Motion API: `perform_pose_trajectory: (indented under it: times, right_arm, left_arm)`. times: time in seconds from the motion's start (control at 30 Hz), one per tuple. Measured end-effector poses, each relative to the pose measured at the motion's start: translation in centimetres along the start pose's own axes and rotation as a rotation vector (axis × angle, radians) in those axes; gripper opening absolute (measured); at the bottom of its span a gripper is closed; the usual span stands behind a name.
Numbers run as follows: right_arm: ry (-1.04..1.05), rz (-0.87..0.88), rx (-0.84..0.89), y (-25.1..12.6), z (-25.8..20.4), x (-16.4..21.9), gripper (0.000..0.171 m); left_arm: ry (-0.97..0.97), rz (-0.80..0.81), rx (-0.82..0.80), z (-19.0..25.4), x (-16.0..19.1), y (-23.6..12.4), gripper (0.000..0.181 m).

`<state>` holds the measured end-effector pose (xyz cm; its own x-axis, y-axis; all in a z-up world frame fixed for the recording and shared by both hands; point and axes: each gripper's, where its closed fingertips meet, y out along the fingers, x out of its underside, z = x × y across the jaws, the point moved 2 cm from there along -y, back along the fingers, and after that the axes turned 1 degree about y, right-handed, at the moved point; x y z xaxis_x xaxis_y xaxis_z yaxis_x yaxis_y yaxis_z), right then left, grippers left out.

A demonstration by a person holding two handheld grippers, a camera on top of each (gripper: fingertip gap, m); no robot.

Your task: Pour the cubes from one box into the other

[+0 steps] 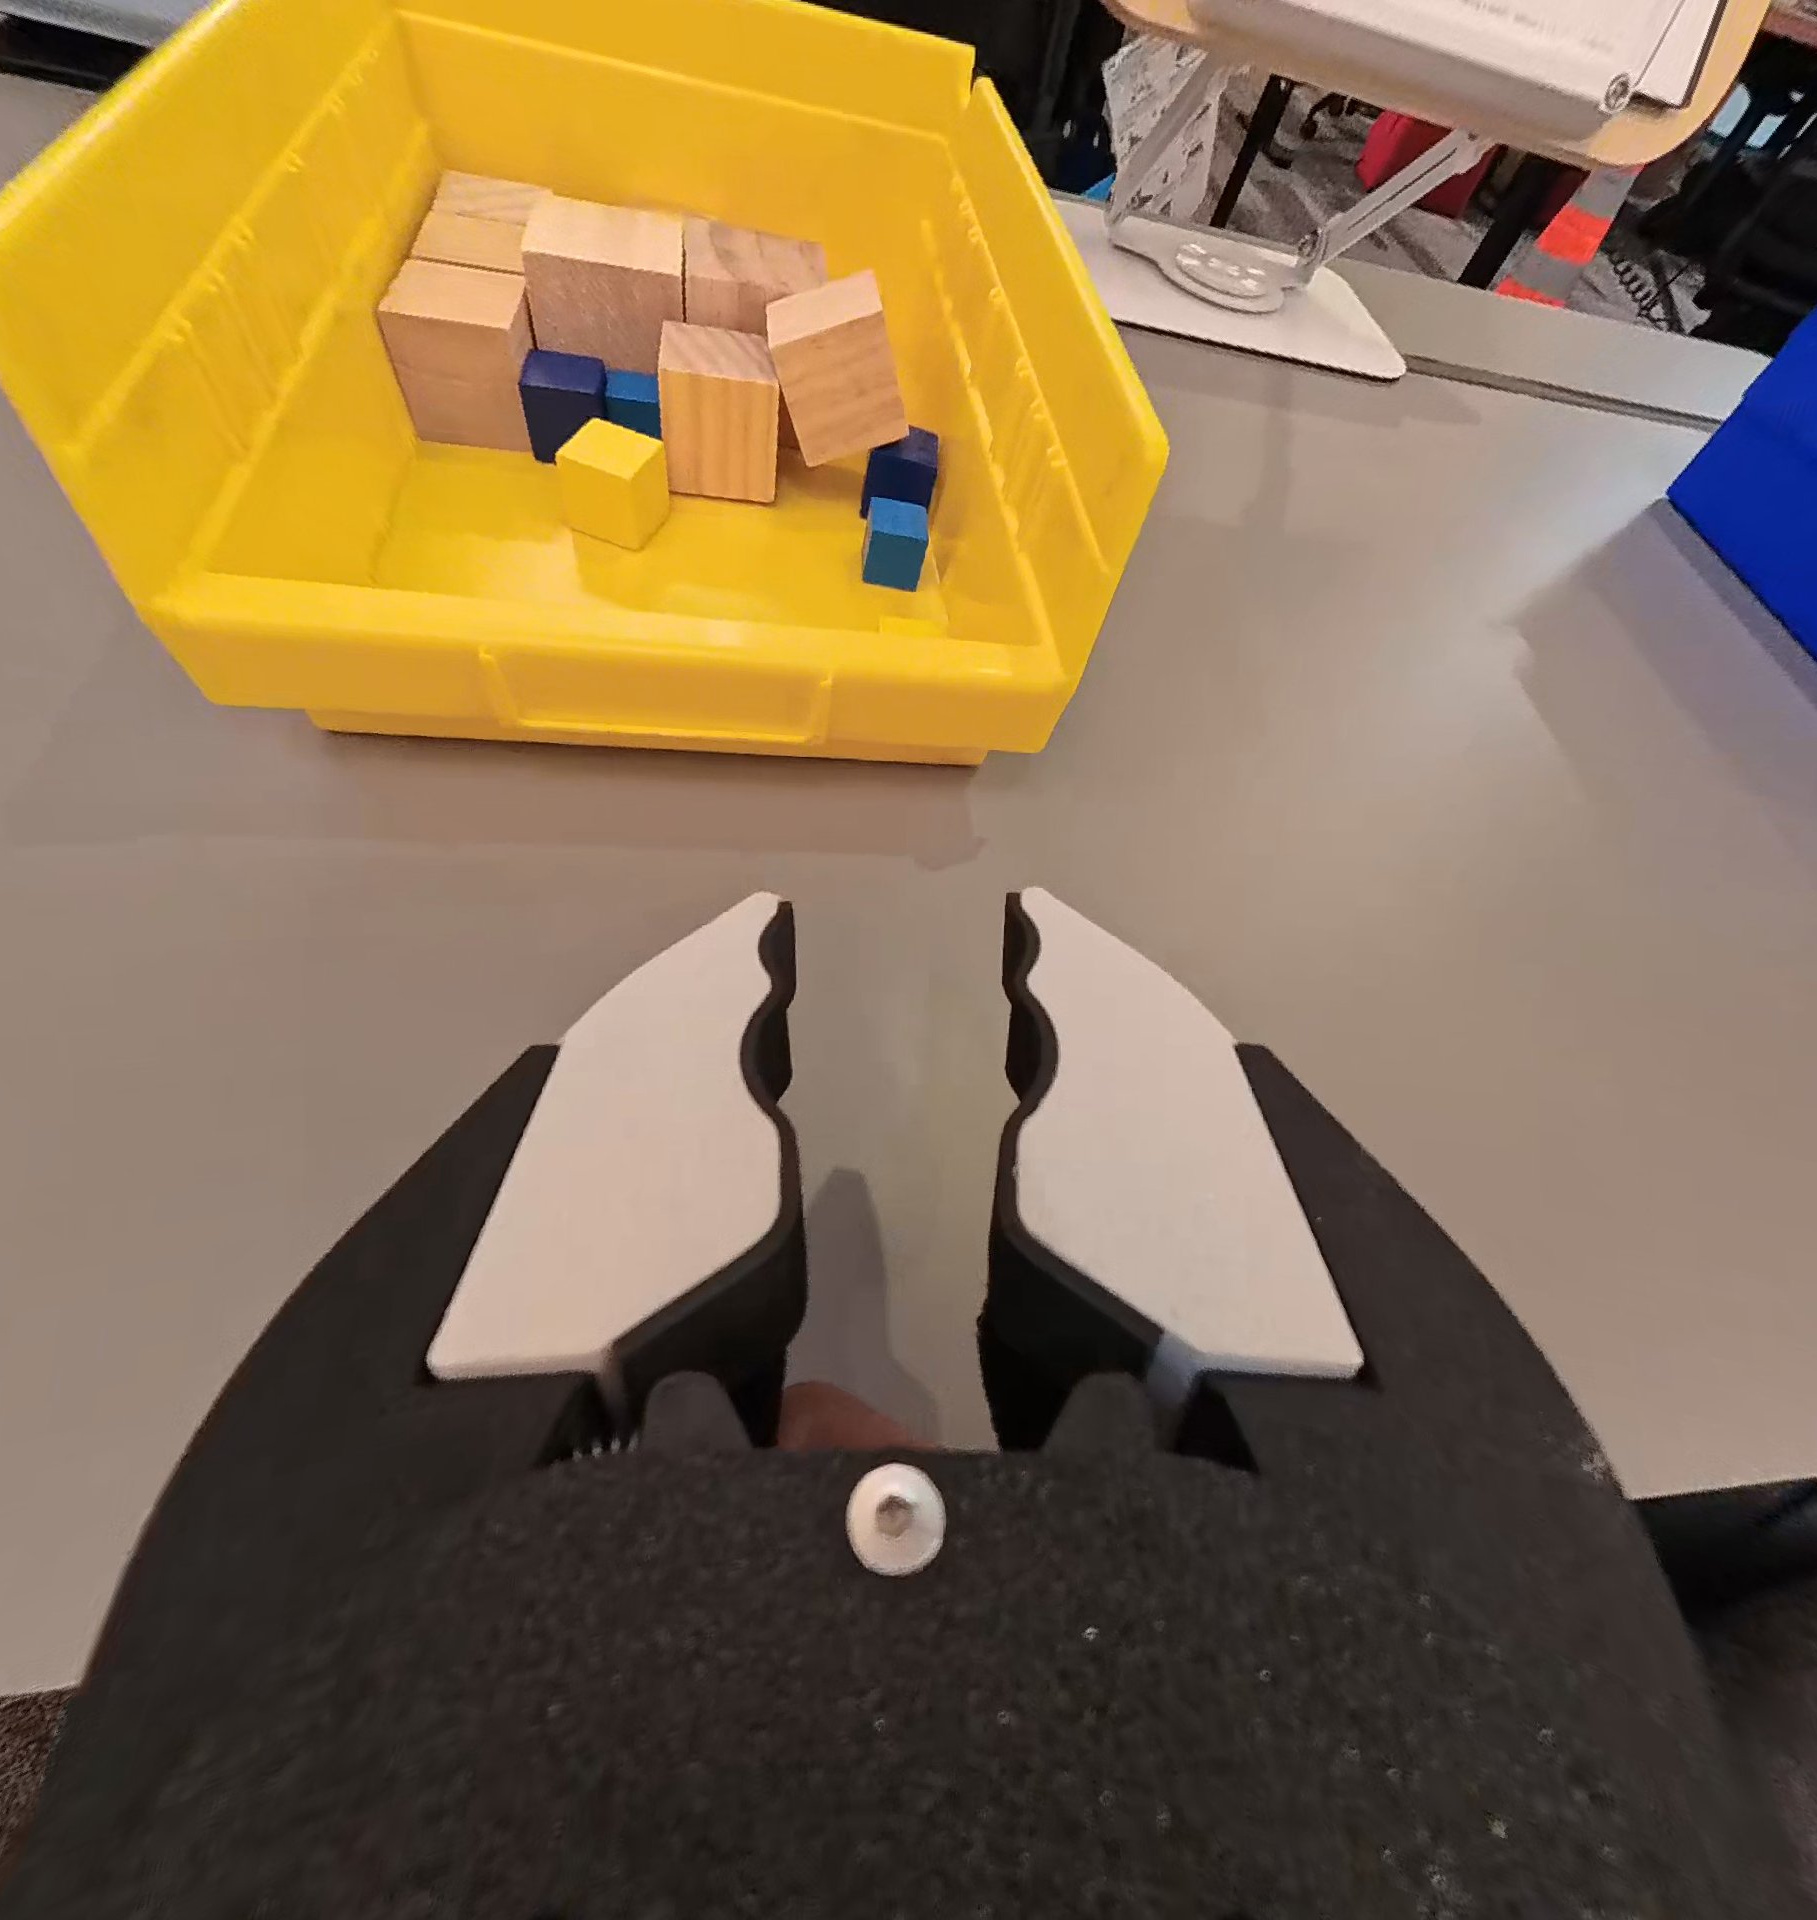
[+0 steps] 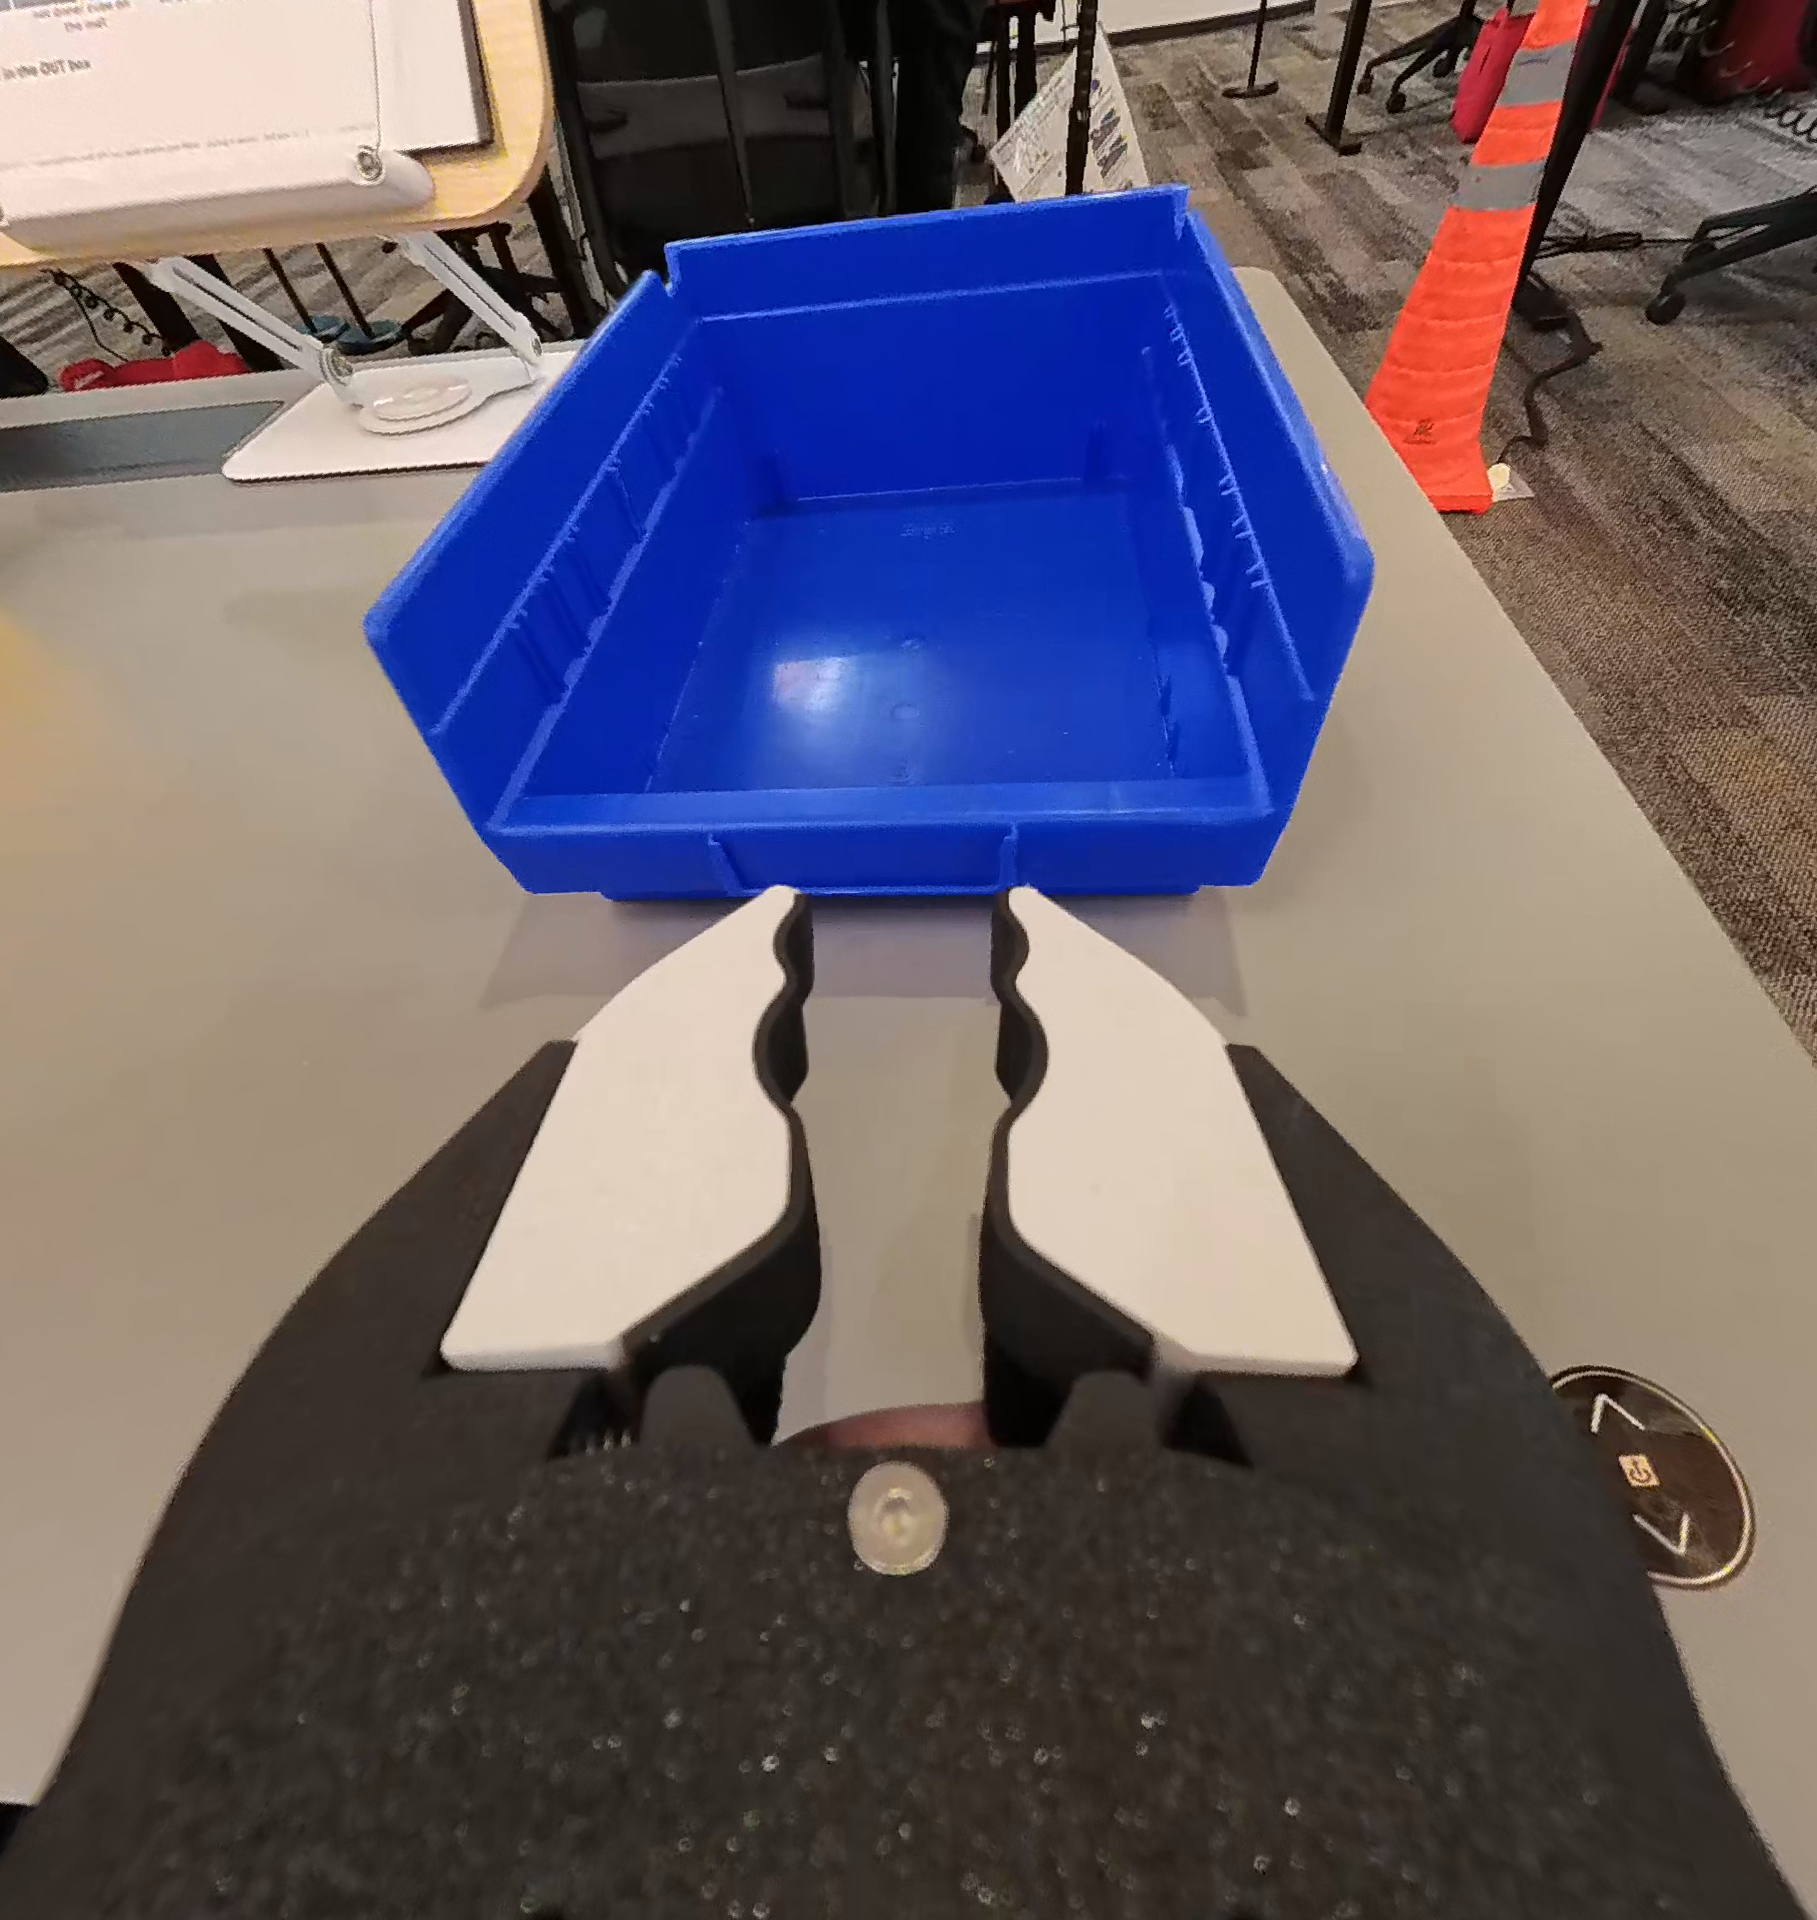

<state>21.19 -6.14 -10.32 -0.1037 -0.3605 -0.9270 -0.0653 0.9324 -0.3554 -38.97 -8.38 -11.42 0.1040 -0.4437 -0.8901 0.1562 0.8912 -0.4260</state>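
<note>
A yellow box [image 1: 260,644] stands on the grey table ahead and to the left in the left wrist view. It holds several wooden blocks [image 1: 603,281], a yellow cube [image 1: 613,483] and several blue cubes [image 1: 896,540]. My left gripper [image 1: 899,914] is open and empty, hovering a short way before the box's front lip. An empty blue box [image 2: 883,842] stands straight ahead in the right wrist view; its edge also shows in the left wrist view [image 1: 1787,499]. My right gripper [image 2: 899,909] is open and empty, its tips just short of the blue box's front lip.
A white stand base [image 1: 1257,312] with a board on a tilted arm sits at the table's far edge, also in the right wrist view [image 2: 384,416]. An orange cone [image 2: 1455,312] stands on the carpet to the right. A round control panel [image 2: 1662,1475] is set in the table's near right.
</note>
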Motion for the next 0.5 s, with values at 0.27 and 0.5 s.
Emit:
perform_pose_trajectory:
  times: [0.27, 0.5]
  right_arm:
    - [-0.120, -0.024, 0.003, 0.6, -2.5, 1.0, 0.032]
    - [-0.169, -0.058, -0.050, 1.1, -5.1, 2.0, 0.032]
  left_arm:
    - [0.057, -0.017, -0.203, -9.6, -5.3, 0.7, 0.047]
    - [0.018, -0.196, -0.211, -16.6, -5.0, 8.0, 0.059]
